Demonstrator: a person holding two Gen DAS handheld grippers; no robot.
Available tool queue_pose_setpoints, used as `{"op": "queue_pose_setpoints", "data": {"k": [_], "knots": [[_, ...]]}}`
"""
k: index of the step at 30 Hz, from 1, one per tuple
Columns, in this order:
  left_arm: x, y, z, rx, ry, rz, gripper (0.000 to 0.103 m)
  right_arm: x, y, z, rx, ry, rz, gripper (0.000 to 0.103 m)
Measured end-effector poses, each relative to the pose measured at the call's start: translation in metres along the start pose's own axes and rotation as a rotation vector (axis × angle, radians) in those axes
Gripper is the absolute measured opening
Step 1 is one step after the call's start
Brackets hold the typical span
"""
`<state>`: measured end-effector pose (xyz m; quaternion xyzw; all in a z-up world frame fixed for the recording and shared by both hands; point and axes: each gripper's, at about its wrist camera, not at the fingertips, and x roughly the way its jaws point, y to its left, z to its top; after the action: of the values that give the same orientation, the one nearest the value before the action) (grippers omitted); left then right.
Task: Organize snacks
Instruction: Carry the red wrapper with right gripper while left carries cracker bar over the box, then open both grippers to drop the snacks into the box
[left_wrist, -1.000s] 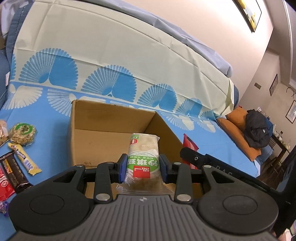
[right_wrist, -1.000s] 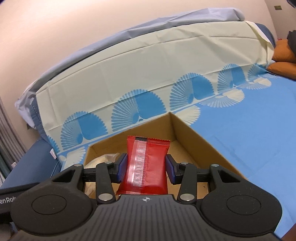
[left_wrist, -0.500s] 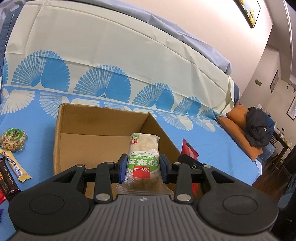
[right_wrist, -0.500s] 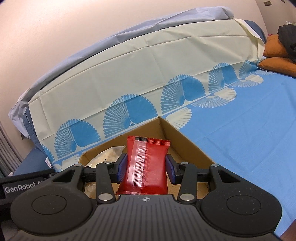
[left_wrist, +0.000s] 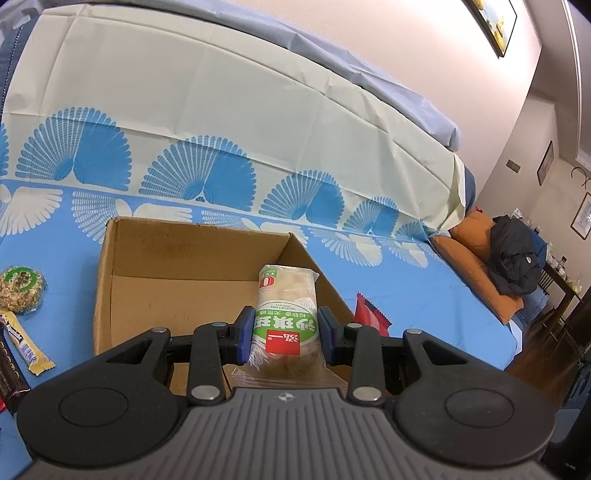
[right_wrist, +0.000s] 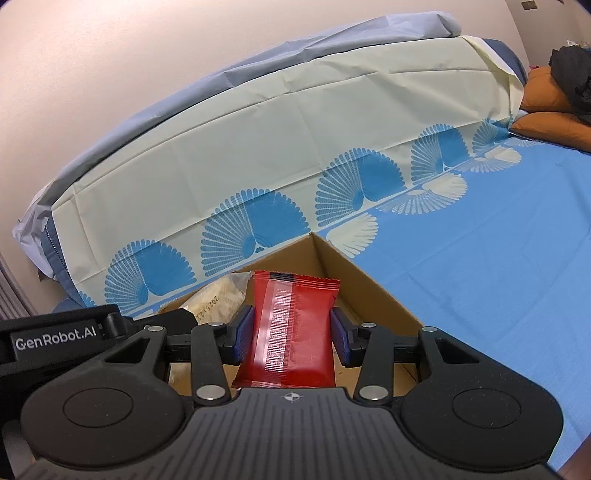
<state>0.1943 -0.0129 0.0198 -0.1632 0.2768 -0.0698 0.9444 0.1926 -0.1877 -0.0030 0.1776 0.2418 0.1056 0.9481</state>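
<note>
Cardboard box (left_wrist: 192, 258) under both clamped packets (red (right_wrist: 295, 332), green-labelled (left_wrist: 286, 317)).

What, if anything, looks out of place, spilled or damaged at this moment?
Nothing stands out. The left gripper grips a green-labelled snack pack and the right gripper a red packet, both over the open cardboard box. The other snacks lie intact on the blue cloth beside it.
</note>
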Motion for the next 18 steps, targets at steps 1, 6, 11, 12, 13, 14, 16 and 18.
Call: {"op": "queue_pose_setpoints", "data": {"k": [1,6,11,12,13,14,16,18], "knots": [[0.0,0.0,0.0,-0.001,-0.001,0.0,0.04,0.0,0.0,0.0,-0.001,-0.001,0.0,0.046],[0.003,0.002,0.002,-0.008,-0.006,-0.001,0.04,0.001,0.0,0.0,-0.001,-0.002,-0.004,0.046],[0.006,0.004,0.006,-0.013,-0.009,-0.001,0.04,0.003,0.001,-0.001,-0.004,-0.002,-0.006,0.046],[0.007,0.005,0.007,-0.014,-0.009,-0.002,0.04,0.004,0.001,-0.001,-0.005,-0.002,-0.007,0.046],[0.008,0.006,0.007,-0.016,-0.01,-0.002,0.04,0.004,0.002,-0.002,-0.005,-0.001,-0.007,0.046],[0.009,0.006,0.008,-0.017,-0.01,-0.003,0.04,0.005,0.002,-0.002,-0.004,0.001,-0.008,0.046],[0.011,0.008,0.009,-0.02,-0.011,-0.003,0.04,0.006,0.001,-0.002,-0.004,0.004,-0.009,0.046],[0.013,0.009,0.01,-0.023,-0.011,-0.003,0.04,0.008,0.002,-0.003,-0.005,0.006,-0.011,0.046]]}}
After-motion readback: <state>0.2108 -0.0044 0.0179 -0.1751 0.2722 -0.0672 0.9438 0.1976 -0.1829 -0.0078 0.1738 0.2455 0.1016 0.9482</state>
